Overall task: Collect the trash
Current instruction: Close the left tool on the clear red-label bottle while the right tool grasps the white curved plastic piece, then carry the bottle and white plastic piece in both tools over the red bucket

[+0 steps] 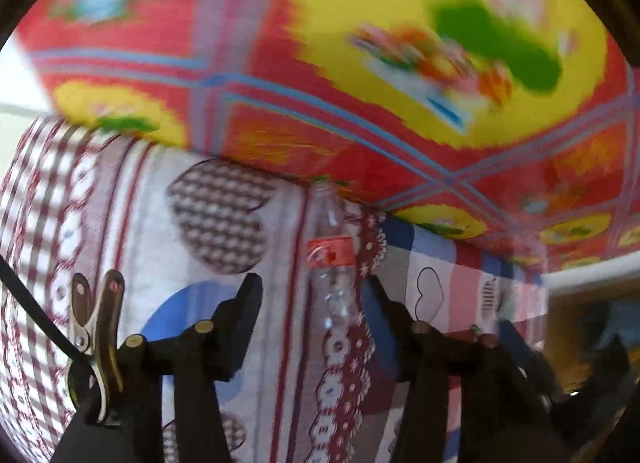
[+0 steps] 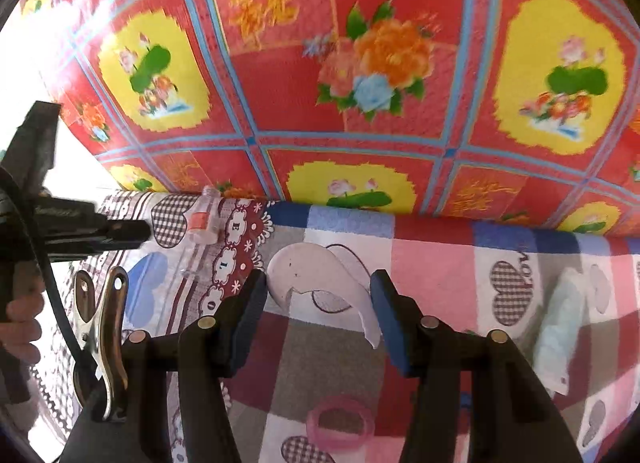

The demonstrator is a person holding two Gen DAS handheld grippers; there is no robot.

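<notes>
Two patterned surfaces below both grippers: a checked pink, white, blue and grey heart-print cloth (image 2: 432,263) near the cameras, meeting a red vinyl mat with yellow flower medallions and blue grid lines (image 2: 288,103) beyond.

Left gripper (image 1: 312,295) tilted down over the cloth, jaws parted about halfway, straddling a clear crushed plastic bottle with a red label (image 1: 330,259). Pads not pressing on the bottle; gaps visible on both sides. Bottle lying on the cloth, cap end toward the seam with the mat. Left view blurred.

Right gripper (image 2: 318,291) also partly open, blue-padded fingers (image 2: 386,315) either side of a curved white shard of broken plastic or foam (image 2: 316,271). Shard lying on the cloth between the jaws, its lower tip close to the right-hand pad; contact impossible to tell. Same bottle (image 2: 202,223) seen left of the shard, near the mat edge, with the left gripper's black body (image 2: 72,223) and a person's hand (image 2: 20,323) beside it. Pink plastic ring (image 2: 340,423) on the cloth nearer than the shard. Crumpled pale-blue wrapper (image 2: 560,327) on the cloth right of the shard.
</notes>
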